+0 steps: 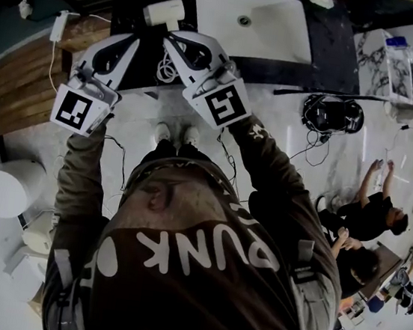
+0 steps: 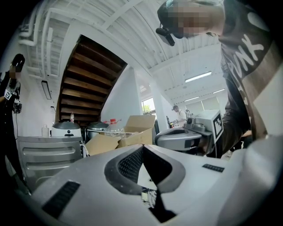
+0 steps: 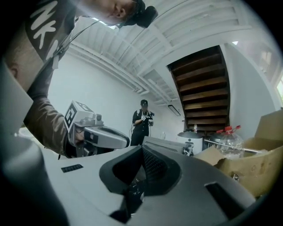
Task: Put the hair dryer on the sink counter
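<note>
Hair dryer, white, lies on the dark sink counter, just ahead of both sets of jaws and roughly between their tips, touching neither; it sits just beside the white basin, which is ahead and to the right of the right gripper. That gripper is closed on nothing, its pads pressed tip to tip, and the left gripper is closed the same way, its two pads meeting at the tip with only a dark wedge behind them. A tangle of cord hangs at the counter's front edge, below the right gripper's tips and between the two tools, and some cable shows through the gap under the pads in both gripper views. The grippers are held side by side, not touching, each with its marker cube toward the person holding it. Seen from the left gripper, wooden stairs rise ahead and to its left, with an open cardboard box straight ahead. From the right gripper, a person in black stands straight beyond the tips, and a clear bottle with a red cap stands off to its right. A white toilet sits behind the left gripper, on its outer side
</note>
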`<action>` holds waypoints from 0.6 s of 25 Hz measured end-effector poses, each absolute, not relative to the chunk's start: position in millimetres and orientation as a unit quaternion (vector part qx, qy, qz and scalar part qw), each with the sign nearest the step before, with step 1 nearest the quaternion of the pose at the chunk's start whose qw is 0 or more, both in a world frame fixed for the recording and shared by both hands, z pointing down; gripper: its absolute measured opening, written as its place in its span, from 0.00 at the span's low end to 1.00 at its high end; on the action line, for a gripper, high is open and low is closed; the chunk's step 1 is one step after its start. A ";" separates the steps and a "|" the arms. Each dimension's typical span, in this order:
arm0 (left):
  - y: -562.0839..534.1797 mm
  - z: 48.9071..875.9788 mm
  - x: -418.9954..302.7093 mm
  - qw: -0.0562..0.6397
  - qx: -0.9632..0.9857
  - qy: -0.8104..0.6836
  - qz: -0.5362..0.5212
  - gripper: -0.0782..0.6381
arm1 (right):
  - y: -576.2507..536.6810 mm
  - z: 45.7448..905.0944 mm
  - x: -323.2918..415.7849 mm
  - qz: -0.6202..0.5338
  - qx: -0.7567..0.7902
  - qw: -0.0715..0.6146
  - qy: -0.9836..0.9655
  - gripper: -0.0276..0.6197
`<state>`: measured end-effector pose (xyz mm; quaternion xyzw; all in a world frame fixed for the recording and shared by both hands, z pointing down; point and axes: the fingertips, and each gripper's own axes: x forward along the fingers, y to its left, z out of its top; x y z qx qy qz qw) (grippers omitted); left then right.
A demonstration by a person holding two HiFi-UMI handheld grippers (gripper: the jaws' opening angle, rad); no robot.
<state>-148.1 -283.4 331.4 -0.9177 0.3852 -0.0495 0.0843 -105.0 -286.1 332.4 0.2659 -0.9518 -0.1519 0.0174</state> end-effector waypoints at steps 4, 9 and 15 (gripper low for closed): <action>-281.4 327.8 -145.2 0.087 -0.919 0.381 -0.047 0.10 | -283.9 331.1 -105.5 -0.154 0.263 0.019 -0.952 0.06; -280.6 329.9 -144.5 0.085 -0.919 0.381 -0.049 0.10 | -281.9 332.1 -105.1 -0.150 0.263 0.016 -0.953 0.06; -279.7 328.4 -141.1 0.084 -0.919 0.381 -0.048 0.10 | -282.3 334.4 -103.2 -0.148 0.263 0.027 -0.953 0.05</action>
